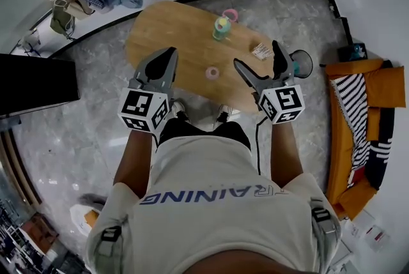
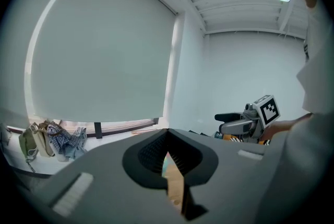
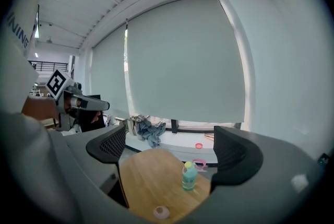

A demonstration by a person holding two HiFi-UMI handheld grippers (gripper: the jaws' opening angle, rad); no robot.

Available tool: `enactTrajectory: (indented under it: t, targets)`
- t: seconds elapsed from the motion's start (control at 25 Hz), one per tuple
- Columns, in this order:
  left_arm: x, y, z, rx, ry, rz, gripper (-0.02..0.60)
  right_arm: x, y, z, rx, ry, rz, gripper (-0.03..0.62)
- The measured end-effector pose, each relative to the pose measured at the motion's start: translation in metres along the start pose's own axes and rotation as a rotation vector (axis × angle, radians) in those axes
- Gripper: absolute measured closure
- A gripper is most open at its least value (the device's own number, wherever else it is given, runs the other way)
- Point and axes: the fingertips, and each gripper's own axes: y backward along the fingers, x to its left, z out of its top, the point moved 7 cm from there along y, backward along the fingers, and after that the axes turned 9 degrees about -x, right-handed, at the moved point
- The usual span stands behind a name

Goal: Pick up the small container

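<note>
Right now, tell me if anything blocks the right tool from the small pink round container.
Nothing visible does: only bare wooden tabletop lies between the open right tool and the small pink round container; the green plastic bottle stands beyond it.

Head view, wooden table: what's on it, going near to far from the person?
Near to far: small round pink container → flat patterned packet → pale green bottle with yellow cap → pink ring.
</note>
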Motion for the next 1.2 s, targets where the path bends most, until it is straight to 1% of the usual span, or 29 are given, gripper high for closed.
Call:
enactTrajectory:
  t: [0.08,0.16,0.36,0.52,0.72,0.8,0.92,1.08,1.2]
  targets:
    - [0.002,-0.004,-0.011,0.025,0.007,-0.002,0.578,0.000,-0.006,-0.021,0.048,-0.005,0.012,0.045]
    - [0.008,-0.008,-0.027,0.057,0.017,-0.001,0.578,0.001,-0.015,-0.051,0.110,-0.016,0.027,0.039]
    - [0.027,-0.015,-0.084,0.150,0.062,0.024,0.578,0.005,-0.036,-0.147,0.262,-0.074,0.050,0.037]
    - [0.034,-0.022,-0.124,0.200,0.070,0.023,0.578,0.012,-0.050,-0.220,0.351,-0.064,0.078,0.037]
    - [0.041,-0.022,-0.169,0.251,0.075,0.018,0.578,0.029,-0.068,-0.314,0.407,-0.078,0.134,0.022]
    - [0.044,-0.026,-0.190,0.249,0.092,0.013,0.578,0.029,-0.075,-0.350,0.433,-0.087,0.128,0.020]
    - [0.054,-0.033,-0.224,0.242,0.143,0.026,0.578,0.028,-0.087,-0.400,0.474,-0.100,0.104,0.022]
    - [0.066,-0.043,-0.266,0.261,0.178,0.058,0.578,0.031,-0.102,-0.452,0.502,-0.085,0.101,0.023]
    - [0.069,-0.048,-0.293,0.278,0.184,0.045,0.578,0.032,-0.110,-0.484,0.517,-0.081,0.094,0.030]
